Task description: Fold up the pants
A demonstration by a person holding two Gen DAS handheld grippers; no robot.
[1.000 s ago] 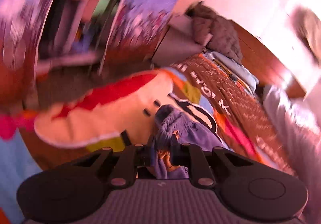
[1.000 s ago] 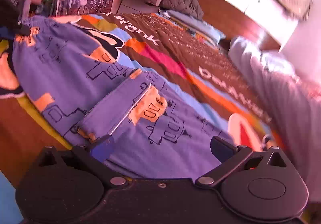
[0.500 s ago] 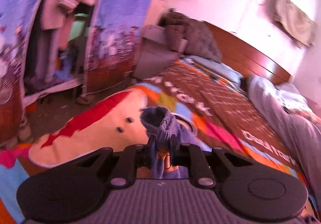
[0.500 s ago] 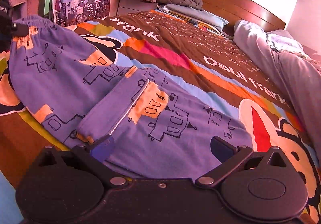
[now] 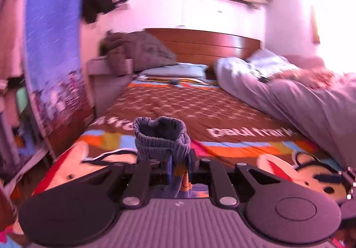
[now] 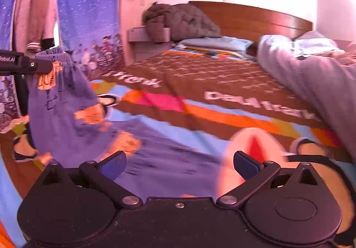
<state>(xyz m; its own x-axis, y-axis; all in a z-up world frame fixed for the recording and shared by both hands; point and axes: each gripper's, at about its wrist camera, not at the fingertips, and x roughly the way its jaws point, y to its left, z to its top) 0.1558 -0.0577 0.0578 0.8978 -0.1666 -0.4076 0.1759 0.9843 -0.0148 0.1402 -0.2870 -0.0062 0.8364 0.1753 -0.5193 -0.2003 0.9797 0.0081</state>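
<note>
The purple pants with orange cartoon prints (image 6: 62, 101) are partly lifted off the bed. My left gripper (image 5: 178, 165) is shut on their ribbed waistband (image 5: 161, 136), which bunches up above the fingers. In the right wrist view that left gripper (image 6: 47, 65) shows at the far left, with the waistband hanging from it and the cloth draping down onto the bed. My right gripper (image 6: 178, 164) stands wide open low over the blurred lower part of the pants, its blue pads (image 6: 111, 164) touching nothing that I can make out.
The colourful printed bedspread (image 5: 200, 110) covers the bed. A rumpled grey duvet (image 5: 300, 101) lies along its right side, with pillows and a wooden headboard (image 5: 200, 45) at the far end. A nightstand (image 5: 104, 74) and a blue curtain (image 5: 51, 36) stand left.
My left gripper has risen and rolled level, lifting the waistband off the bed. The right gripper has moved along the pants, still open; the pants now hang from the left gripper.
</note>
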